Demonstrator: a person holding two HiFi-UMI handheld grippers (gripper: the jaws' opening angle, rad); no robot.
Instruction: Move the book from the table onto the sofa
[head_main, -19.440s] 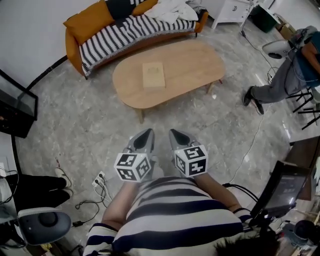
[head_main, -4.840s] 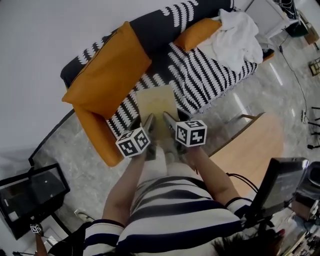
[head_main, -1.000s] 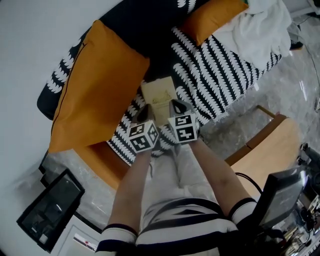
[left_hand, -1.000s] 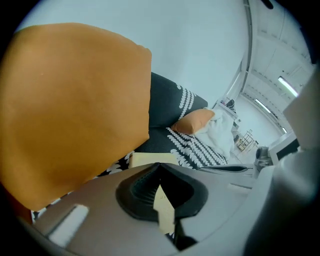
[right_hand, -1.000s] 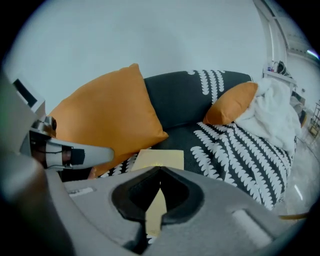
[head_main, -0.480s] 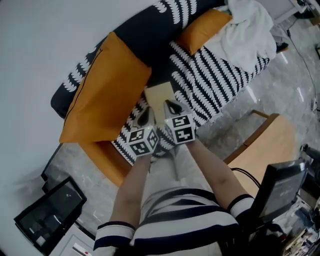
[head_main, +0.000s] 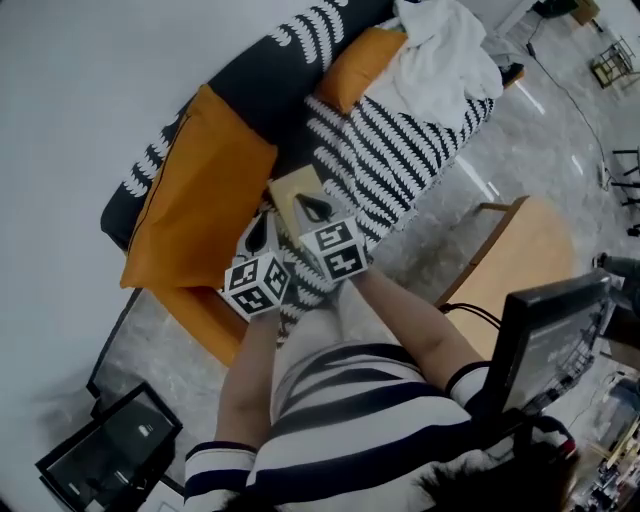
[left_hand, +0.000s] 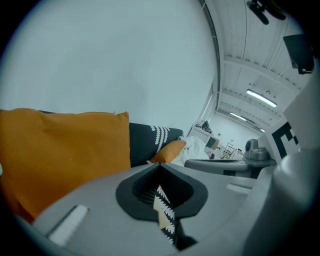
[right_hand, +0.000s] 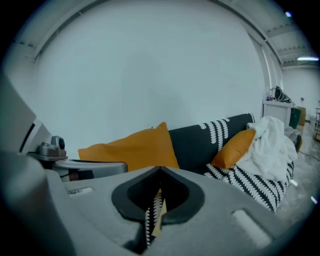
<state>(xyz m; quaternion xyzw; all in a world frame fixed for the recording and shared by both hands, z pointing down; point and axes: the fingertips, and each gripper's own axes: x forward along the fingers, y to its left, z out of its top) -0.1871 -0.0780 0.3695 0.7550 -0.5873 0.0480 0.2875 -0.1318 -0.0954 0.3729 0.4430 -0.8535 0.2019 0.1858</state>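
Observation:
The tan book (head_main: 290, 188) lies flat on the sofa's striped seat cover (head_main: 400, 140), next to the big orange cushion (head_main: 195, 215). Both grippers hang above its near edge, apart from it. My left gripper (head_main: 262, 228) is shut with nothing in it, and so is my right gripper (head_main: 316, 206), which hides part of the book. In the left gripper view the jaws (left_hand: 161, 167) are closed, and a sliver of book and striped cover shows below them. The right gripper view (right_hand: 160, 172) shows the same, with the sofa back (right_hand: 210, 137) beyond.
A small orange cushion (head_main: 355, 62) and a heap of white cloth (head_main: 440, 50) lie farther along the sofa. The wooden table (head_main: 520, 260) stands to the right behind me. A monitor (head_main: 545, 340) is close at right, and a dark screen (head_main: 110, 455) sits on the floor at lower left.
Both shut grippers have lifted up and back from the book, which stays lying on the sofa seat. The head view has swung a little.

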